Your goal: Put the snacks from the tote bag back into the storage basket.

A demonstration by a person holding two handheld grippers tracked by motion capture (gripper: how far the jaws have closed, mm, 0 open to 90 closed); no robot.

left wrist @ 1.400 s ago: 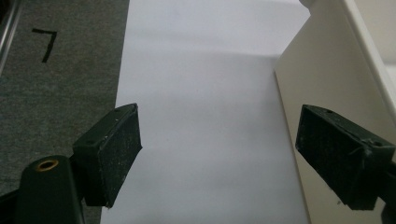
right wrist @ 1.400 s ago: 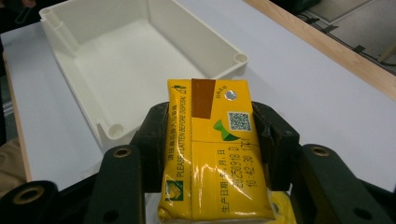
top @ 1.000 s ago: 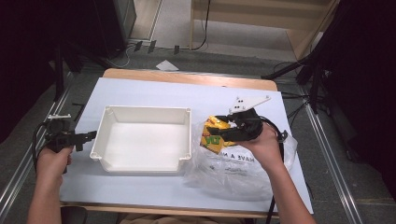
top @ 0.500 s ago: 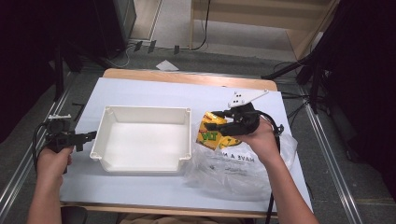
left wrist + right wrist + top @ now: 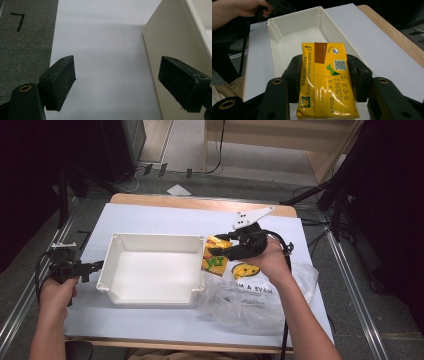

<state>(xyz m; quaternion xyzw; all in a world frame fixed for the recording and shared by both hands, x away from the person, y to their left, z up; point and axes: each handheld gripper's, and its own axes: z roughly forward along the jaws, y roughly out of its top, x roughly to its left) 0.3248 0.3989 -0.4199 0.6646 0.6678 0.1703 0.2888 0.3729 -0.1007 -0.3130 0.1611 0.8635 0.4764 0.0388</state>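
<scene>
The white-covered table [image 5: 165, 217] is carrying everything, and the white tub [image 5: 152, 270] is lying between the two grippers with nothing visible inside it. Behind the right gripper's fingertips, under the person's forearm, a clear plastic bag [image 5: 260, 302] is lying crumpled; what it is holding besides its yellow print cannot be told.

The right gripper [image 5: 222, 252] is pinching a yellow drink carton [image 5: 325, 82] by its two long sides, and the carton is hanging just beyond the tub's near rim, poking forward past the fingertips toward the hollow. So the pick-up looks finished; carrying over the rim and letting go seem to be what remains.

The left gripper [image 5: 117, 85] is waiting with its fingers spread, holding nothing, the tub's outer wall lying just beside one pad.
</scene>
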